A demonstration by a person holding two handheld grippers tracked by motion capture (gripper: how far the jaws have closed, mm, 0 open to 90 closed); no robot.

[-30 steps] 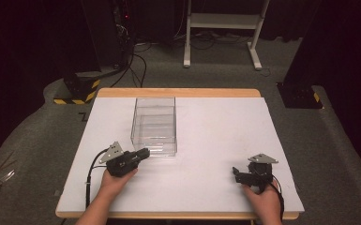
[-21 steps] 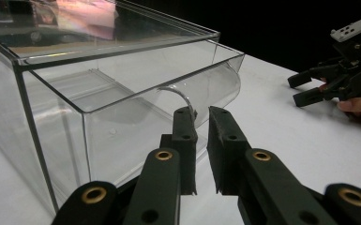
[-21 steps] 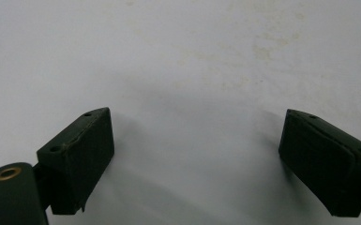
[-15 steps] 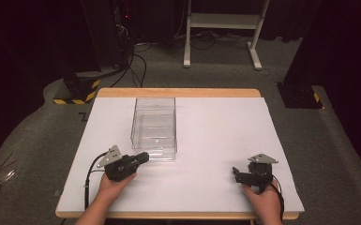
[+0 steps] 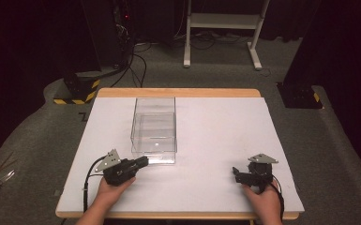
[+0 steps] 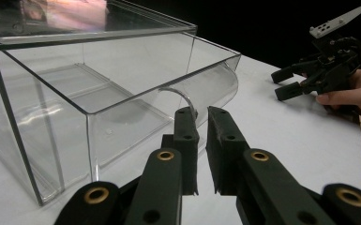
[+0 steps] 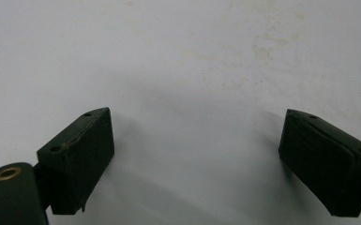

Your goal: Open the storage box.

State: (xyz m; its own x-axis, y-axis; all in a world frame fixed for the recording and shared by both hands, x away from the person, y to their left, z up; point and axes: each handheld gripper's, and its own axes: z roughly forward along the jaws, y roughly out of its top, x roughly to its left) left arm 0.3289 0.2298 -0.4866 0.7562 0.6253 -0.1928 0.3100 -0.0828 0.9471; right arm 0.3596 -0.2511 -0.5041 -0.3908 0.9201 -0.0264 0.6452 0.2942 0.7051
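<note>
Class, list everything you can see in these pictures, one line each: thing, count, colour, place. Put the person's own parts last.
Box: one, clear, empty, left of table centre.
Table: one, white top, wooden edge.
Floor: grey carpet around the table.
White stand: one, on floor behind the table.
Hazard-striped base: one, yellow-black, far left floor.
Left gripper: one, black, nearly shut, at box's near end.
Right gripper: one, black, open over bare table.
Hands: two, at near edge.

Clear plastic box (image 5: pixel 154 130), empty (open-topped), upright, table's left-centre
</note>
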